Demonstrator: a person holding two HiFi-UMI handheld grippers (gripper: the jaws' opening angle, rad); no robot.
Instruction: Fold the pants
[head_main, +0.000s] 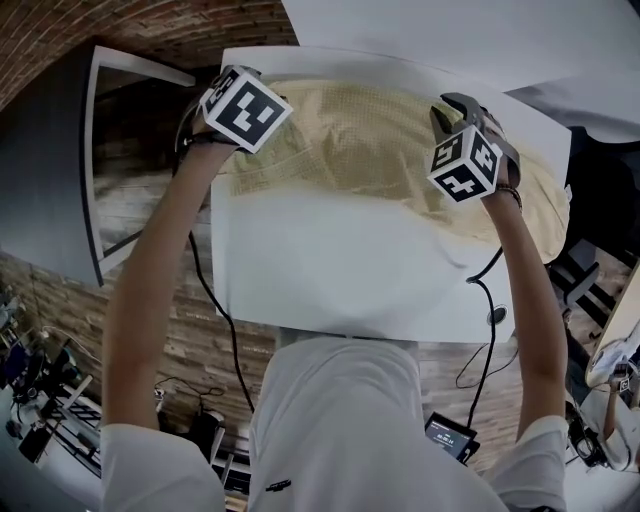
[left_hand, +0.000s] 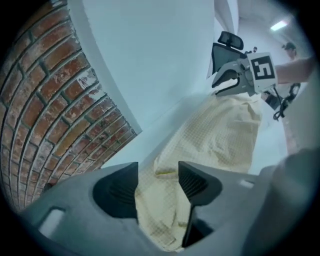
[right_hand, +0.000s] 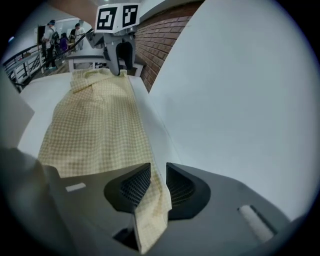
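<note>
Yellow checked pants (head_main: 370, 150) lie spread along the far side of the white table (head_main: 330, 270). My left gripper (left_hand: 158, 172) is at their left end, jaws wide apart, with a loose fold of the cloth (left_hand: 155, 200) lying between the pads and not pinched. At the pants' right end my right gripper (right_hand: 158, 172) has its jaws a little apart. A corner of the cloth (right_hand: 150, 210) hangs in the gap, free of the pads. Each gripper view shows the other gripper at the far end of the pants (right_hand: 95, 120).
A brick wall (left_hand: 55, 105) and a white panel (left_hand: 150, 55) stand just behind the table's far edge. A second white surface (head_main: 450, 30) adjoins at the upper right. An office chair (left_hand: 227, 42) and several people (right_hand: 55, 37) are further off. Cables (head_main: 225, 330) hang below the table.
</note>
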